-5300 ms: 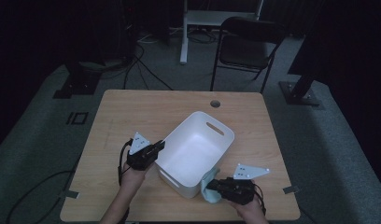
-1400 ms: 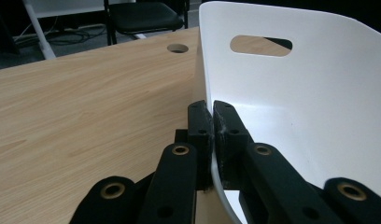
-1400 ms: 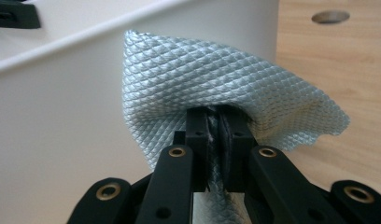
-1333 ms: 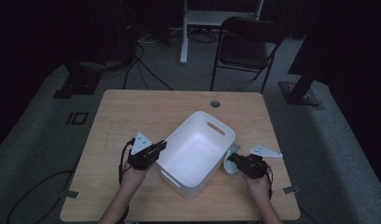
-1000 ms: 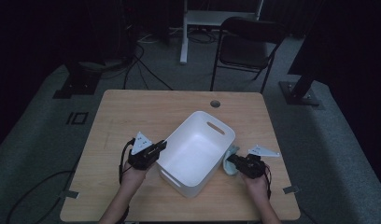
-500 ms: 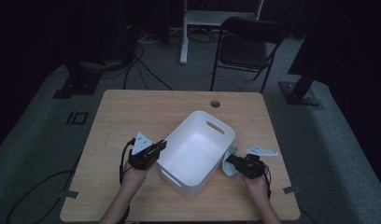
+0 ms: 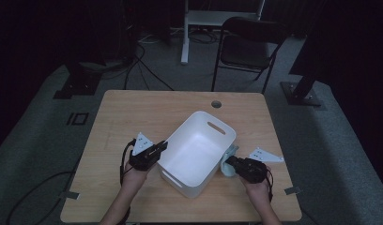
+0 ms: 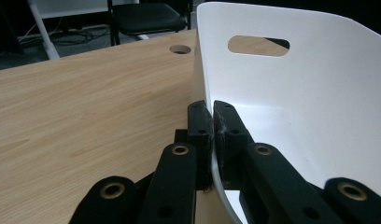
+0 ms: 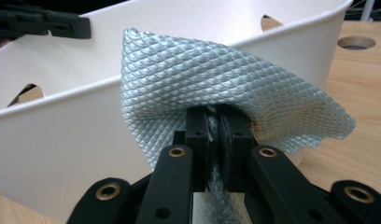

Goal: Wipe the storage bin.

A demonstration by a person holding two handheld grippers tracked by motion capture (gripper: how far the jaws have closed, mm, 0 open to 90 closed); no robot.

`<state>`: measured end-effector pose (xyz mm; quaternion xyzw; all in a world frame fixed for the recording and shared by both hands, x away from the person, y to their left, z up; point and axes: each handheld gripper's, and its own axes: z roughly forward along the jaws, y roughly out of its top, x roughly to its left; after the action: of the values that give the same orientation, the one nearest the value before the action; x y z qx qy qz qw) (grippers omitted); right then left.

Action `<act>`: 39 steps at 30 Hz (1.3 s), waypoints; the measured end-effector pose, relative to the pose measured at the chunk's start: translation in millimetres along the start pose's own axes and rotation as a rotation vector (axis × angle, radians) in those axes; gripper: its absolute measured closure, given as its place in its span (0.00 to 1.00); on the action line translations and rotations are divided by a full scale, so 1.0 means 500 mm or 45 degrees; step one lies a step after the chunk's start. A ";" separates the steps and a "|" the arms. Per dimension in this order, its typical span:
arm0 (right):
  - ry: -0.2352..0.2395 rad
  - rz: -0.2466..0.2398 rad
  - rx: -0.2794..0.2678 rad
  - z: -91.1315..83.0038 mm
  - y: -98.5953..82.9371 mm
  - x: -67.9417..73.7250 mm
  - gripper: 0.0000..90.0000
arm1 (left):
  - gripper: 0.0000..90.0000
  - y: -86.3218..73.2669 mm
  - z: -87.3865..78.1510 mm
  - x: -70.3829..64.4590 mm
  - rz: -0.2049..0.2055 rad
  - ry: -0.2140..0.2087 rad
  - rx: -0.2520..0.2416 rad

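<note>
A pale blue cloth [image 9: 216, 88] — soft, light, limp — bunches against the outer wall of the white tub [image 7: 195, 151]. Your right hand-held gripper [image 9: 215, 122] pinches its fold; your left hand-held gripper [image 8: 212, 122] clamps the tub's thin, stiff rim opposite — on the bench [image 7: 133, 112].

Left gripper [image 7: 161, 146] and right gripper [image 7: 229, 160]: black bodies, each topped by a grey three-cornered plate and trailing a black cable. In both gripper views, black linkage arms with brass-coloured rivets rise from the lower frame edge. Forearms bare.
</note>
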<state>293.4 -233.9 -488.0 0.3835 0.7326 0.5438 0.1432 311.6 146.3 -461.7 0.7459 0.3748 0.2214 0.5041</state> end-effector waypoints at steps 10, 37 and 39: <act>-0.010 0.040 0.044 0.015 -0.019 -0.016 0.93 | 0.96 -0.001 0.001 -0.001 0.003 0.001 -0.008; 0.042 0.019 0.084 0.008 -0.017 0.006 0.93 | 0.96 0.000 0.002 -0.007 0.001 0.030 -0.006; 0.076 0.011 0.062 -0.003 -0.011 0.018 0.93 | 0.96 0.000 0.002 -0.008 0.003 0.025 -0.005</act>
<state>284.3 -229.0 -490.6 0.3736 0.7479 0.5377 0.1096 310.1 142.5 -461.8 0.7432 0.3785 0.2301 0.5015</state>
